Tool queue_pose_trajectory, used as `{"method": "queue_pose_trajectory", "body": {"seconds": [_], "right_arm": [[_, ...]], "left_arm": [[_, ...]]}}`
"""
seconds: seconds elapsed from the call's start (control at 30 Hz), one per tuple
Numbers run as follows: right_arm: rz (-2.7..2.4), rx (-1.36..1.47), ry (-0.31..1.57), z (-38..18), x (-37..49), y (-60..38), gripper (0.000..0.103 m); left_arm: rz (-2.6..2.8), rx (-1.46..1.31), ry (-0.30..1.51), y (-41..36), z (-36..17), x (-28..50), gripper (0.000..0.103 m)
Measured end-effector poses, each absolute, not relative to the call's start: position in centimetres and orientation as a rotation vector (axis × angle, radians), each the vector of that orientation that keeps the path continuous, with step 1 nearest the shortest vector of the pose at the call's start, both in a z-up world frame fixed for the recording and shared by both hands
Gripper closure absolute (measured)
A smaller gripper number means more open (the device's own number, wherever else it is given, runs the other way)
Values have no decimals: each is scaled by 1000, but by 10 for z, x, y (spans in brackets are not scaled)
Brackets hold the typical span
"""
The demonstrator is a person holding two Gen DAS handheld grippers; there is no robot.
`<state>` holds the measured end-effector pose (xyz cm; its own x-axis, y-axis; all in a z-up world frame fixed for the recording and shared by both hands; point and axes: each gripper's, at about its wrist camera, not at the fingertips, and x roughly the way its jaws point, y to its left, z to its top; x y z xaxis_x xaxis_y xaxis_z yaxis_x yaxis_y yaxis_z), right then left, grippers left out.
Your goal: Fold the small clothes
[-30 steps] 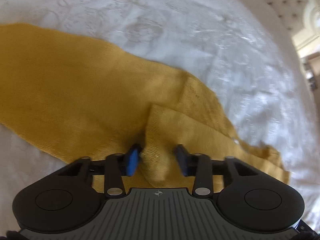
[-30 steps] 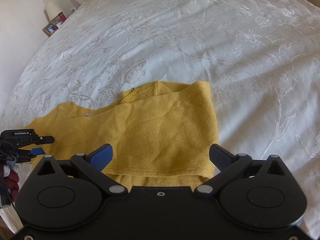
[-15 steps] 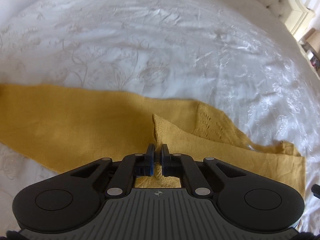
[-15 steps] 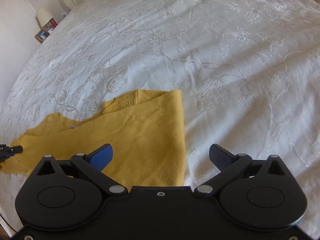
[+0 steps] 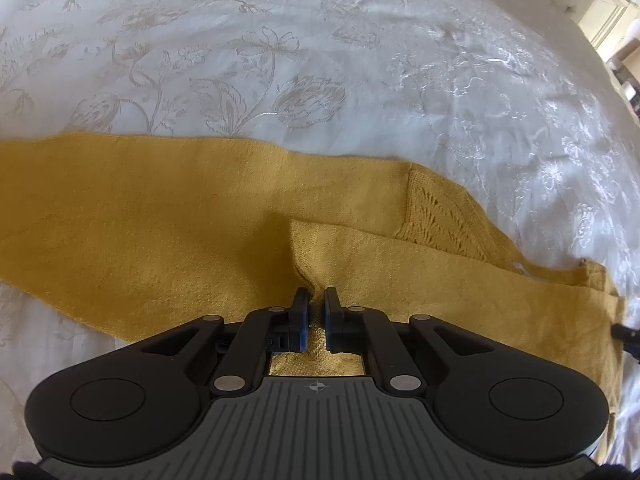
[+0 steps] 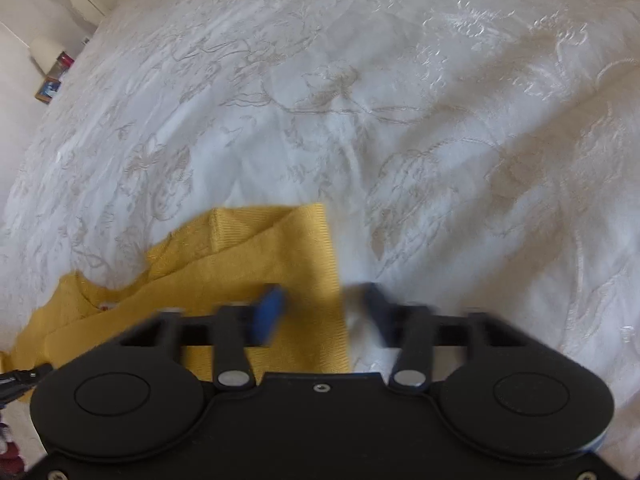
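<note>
Left gripper clenched on raised fold of mustard knit garment, lower centre. Right gripper blurred, jaws just closing, astride garment's right edge, not yet pinching. White embroidered bedspread bare across upper frame, right.

Each view is taken from a fisheye camera mounted just behind a gripper's two fingers and is aimed steeply down and forward along them. In the left wrist view, the left gripper fills the lower third of the frame, and the yellow garment is seen from close above, with the white embroidered bedspread across the upper half. In the right wrist view, the right gripper is shown blurred at lower centre. The garment and bedspread are shared by both views; a bedside corner is seen only at upper left.
</note>
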<state>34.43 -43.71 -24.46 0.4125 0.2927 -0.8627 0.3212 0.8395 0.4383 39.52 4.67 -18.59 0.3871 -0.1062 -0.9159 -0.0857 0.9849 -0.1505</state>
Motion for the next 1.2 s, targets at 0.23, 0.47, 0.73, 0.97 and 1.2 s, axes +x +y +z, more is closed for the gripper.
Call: {"method": "queue_pose_trajectory", "body": {"seconds": [0.23,0.47,0.73,0.97,1.2], "right_arm": [[-49,382,1183,-235,348,-433,94],[-86,466,1106,-218,327,-437,41],[-39,395,1136,-213,281,-407,8],[-337,319,1249,-235,262,-426,8],[-95,244,1076,-184,253,-365,7]], "left_arm": [[-51,-126,1181,35,-190,396,94],[-56,-109,1176,36,-187,394,76],[-101,-198,1195,44,-175,365,20],[-94,-146,1215,43,-165,327,18],[-83,-129,1256,41,-177,288,18]]}}
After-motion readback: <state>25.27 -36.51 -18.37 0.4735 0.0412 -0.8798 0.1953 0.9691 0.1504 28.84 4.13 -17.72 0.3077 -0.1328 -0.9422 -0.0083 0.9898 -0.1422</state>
